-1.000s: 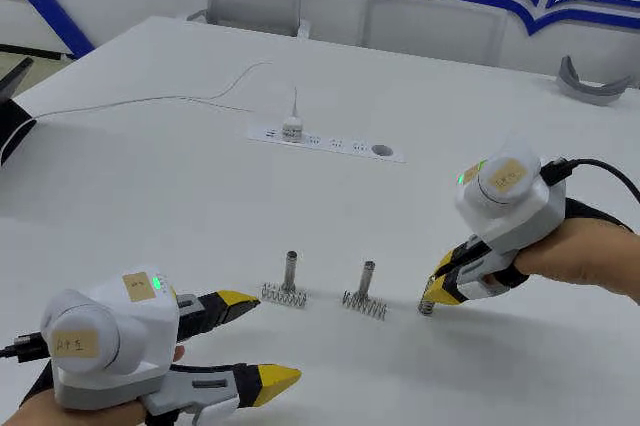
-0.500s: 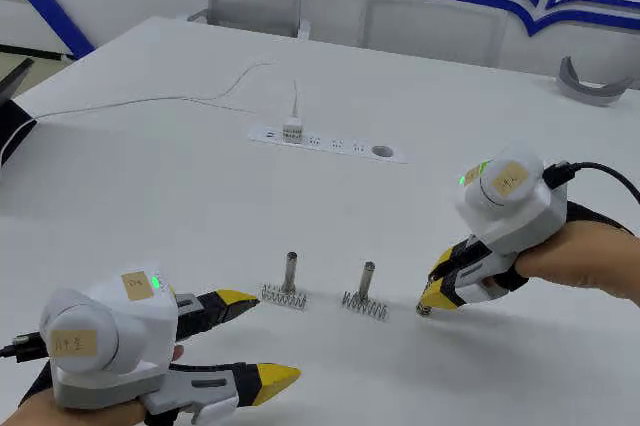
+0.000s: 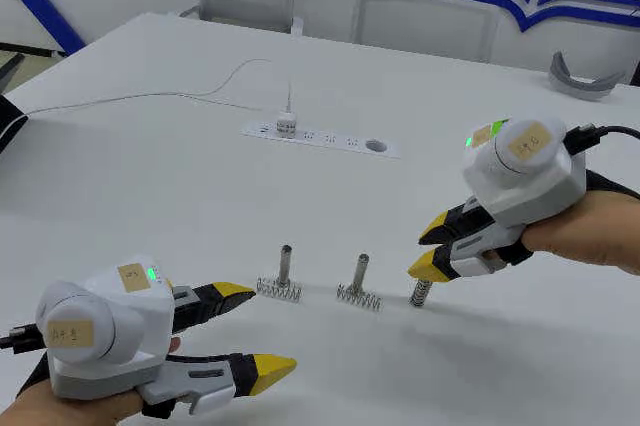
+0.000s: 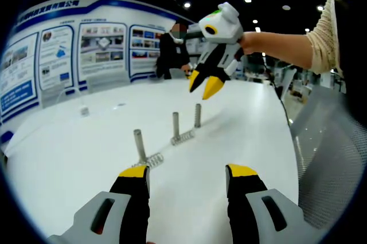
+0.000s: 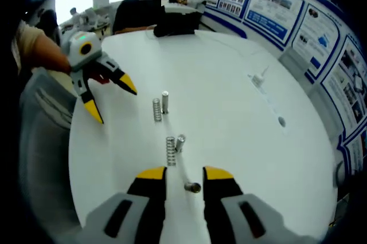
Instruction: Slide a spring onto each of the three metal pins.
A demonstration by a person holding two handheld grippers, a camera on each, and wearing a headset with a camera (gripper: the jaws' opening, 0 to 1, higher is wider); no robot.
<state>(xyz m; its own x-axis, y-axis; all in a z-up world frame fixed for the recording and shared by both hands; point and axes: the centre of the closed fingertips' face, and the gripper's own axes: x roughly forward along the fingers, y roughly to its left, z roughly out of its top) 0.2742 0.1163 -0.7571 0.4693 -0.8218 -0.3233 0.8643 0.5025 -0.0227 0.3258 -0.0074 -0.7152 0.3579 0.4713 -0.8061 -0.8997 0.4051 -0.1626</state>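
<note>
The fingers (image 3: pixel 426 268) of our right gripper (image 3: pixel 431 248) stand moderately apart with nothing between them, just above the right-hand pin (image 3: pixel 424 286), which already wears its fitted spring (image 3: pixel 420 296) around the shaft. The fingers (image 3: pixel 266 370) of our left gripper (image 3: pixel 250 331) gape wide and empty, low over the white desk (image 3: pixel 150 176), near the left-hand pin (image 3: pixel 285 263). That pin and the middle pin (image 3: pixel 360 270) stand bare, with the left spring (image 3: pixel 278 290) and the middle spring (image 3: pixel 358 298) lying flat at their feet. We judge one of three done. Two springs remain to be lifted and threaded.
</note>
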